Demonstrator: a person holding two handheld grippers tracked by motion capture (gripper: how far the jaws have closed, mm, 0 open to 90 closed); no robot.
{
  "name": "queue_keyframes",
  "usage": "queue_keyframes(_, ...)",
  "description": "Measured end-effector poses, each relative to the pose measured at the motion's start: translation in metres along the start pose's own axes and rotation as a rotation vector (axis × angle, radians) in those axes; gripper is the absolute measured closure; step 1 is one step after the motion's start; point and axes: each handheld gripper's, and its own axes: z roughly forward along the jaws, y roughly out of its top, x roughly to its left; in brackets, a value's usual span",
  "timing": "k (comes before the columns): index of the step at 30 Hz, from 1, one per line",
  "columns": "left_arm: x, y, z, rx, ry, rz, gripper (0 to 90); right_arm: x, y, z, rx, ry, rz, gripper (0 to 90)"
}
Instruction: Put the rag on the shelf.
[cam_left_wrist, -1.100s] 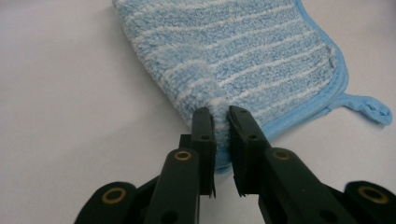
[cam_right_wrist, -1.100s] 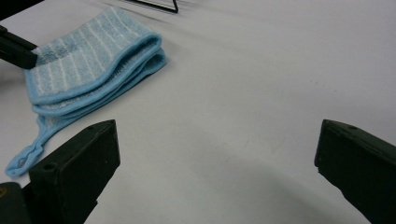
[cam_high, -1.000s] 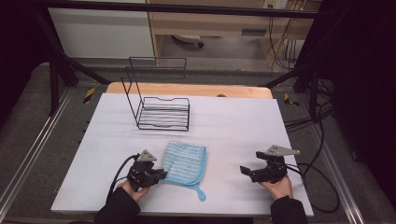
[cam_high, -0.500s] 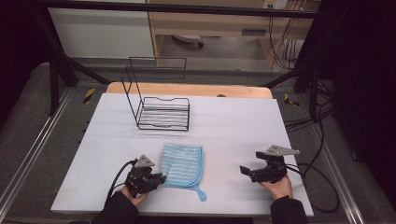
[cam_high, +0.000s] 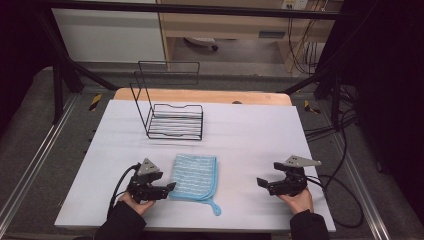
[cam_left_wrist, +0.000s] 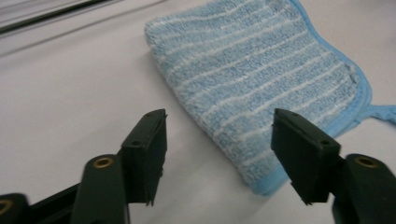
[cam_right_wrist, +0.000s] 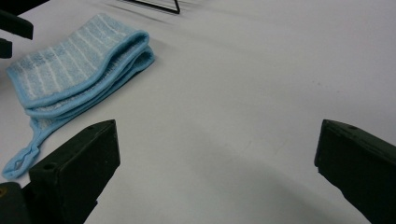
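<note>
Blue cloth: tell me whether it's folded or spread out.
Folded. The blue cloth lies on the table in stacked layers, their edges showing along one side in the right gripper view.

From my seat, here's what I can't make out. In the left gripper view the folded light-blue striped terry cloth (cam_left_wrist: 261, 88) runs off the top edge, and its thin blue hanging loop (cam_left_wrist: 383, 113) gets cut by the right edge, so I don't see the loop's end there. The whole far part of that shot is soft. In the right gripper view the black wire rack (cam_right_wrist: 159, 5) is just a corner poking in at the top. In the high view my sleeves run off the bottom, and the light wooden board (cam_high: 200, 95) behind the white table sheet (cam_high: 250, 130) is mostly covered by it.
</note>
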Motion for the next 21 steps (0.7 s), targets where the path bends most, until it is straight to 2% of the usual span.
queue_keyframes(1,0.002,0.001,0.0,0.0,0.005,0.006,32.5,0.0,0.0,0.0,0.0,0.0,0.0,0.7)
queue_keyframes(3,0.004,0.003,0.0,-0.007,0.016,0.005,26.1,0.0,0.0,0.0,-0.001,0.0,0.001,0.8)
queue_keyframes(13,0.021,0.019,0.004,-0.014,0.017,-0.017,13.4,0.0,0.0,0.001,0.001,-0.001,0.0,0.8)
queue_keyframes(21,0.03,0.036,0.007,-0.035,0.034,-0.01,8.7,0.0,0.0,0.0,0.0,-0.002,0.002,0.7)
